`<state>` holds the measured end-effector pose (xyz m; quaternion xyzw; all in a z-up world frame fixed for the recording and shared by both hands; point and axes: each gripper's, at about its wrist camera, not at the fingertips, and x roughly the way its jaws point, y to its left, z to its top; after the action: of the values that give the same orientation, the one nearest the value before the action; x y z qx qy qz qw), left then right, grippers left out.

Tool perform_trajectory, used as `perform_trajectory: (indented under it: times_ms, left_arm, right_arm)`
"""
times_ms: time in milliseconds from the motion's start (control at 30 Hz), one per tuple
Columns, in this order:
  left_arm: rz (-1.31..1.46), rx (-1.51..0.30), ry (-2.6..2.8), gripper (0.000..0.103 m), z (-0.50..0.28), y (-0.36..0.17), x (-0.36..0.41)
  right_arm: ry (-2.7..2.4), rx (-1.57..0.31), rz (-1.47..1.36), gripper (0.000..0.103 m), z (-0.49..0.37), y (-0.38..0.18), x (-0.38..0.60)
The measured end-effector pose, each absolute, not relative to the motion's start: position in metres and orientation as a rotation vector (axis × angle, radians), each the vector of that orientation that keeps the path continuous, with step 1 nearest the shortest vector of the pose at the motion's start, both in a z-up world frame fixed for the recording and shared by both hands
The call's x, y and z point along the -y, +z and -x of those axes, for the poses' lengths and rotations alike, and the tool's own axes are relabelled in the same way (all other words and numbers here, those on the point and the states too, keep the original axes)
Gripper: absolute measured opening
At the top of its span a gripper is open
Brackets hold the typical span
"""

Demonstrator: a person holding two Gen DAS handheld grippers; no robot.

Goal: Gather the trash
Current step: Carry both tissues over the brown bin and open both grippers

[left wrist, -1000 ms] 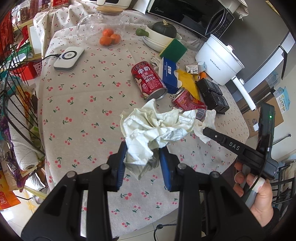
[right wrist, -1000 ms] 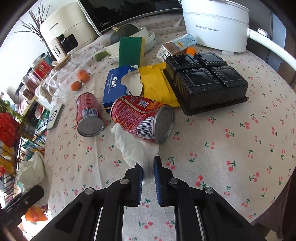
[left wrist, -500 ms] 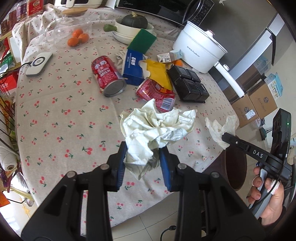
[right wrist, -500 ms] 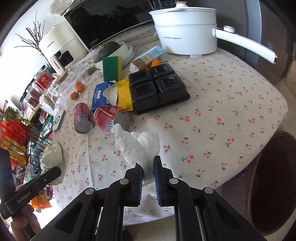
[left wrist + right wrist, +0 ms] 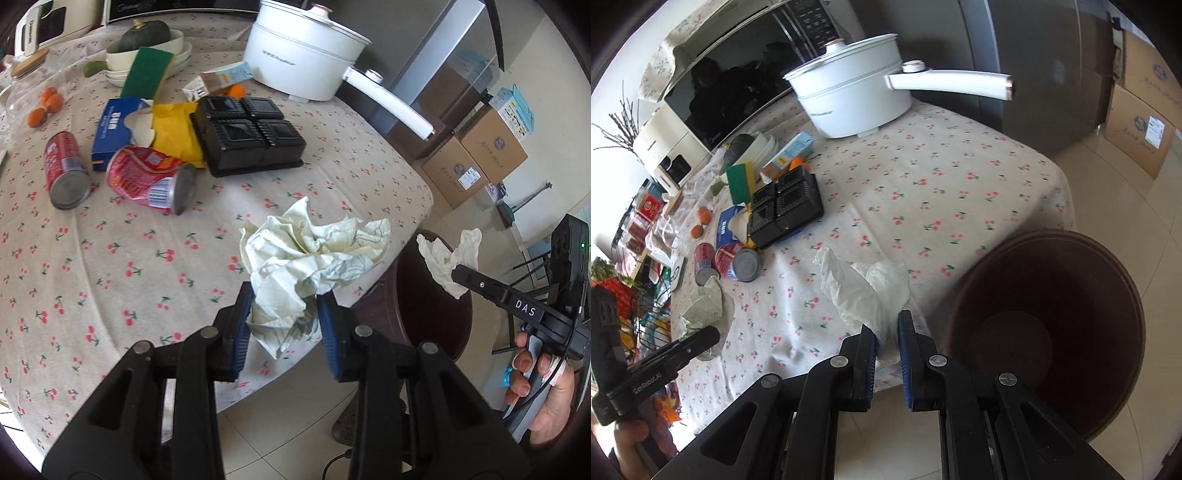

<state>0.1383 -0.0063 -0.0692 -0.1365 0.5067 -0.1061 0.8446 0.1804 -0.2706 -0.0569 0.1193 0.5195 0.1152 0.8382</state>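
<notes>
1. My left gripper (image 5: 284, 325) has its fingers closed on a big crumpled wad of cream printed paper (image 5: 314, 258), held above the edge of the cherry-print counter (image 5: 110, 258). Only the wad's lower tail is pinched, so I judge the bulk could tear or slide free.
2. My right gripper (image 5: 886, 343) has its fingers clamped tight on a thin crumpled white tissue (image 5: 866, 291), just beside the round dark brown bin (image 5: 1052, 332) on the floor.
3. The tissue is light. If let go short of the rim, it could drift onto the tiles.
4. The two red drink cans (image 5: 147, 177) lying on the counter near the edge could roll if knocked.
</notes>
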Motion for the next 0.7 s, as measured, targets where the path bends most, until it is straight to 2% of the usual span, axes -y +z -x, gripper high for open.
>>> perform_trajectory:
  times_ms: [700]
  left_arm:
    - [0.109, -1.082, -0.474, 0.036, -0.153, -0.104, 0.168]
  right_arm:
    - [0.079, -1.106, -0.341, 0.013, -0.153, -0.074, 0.401]
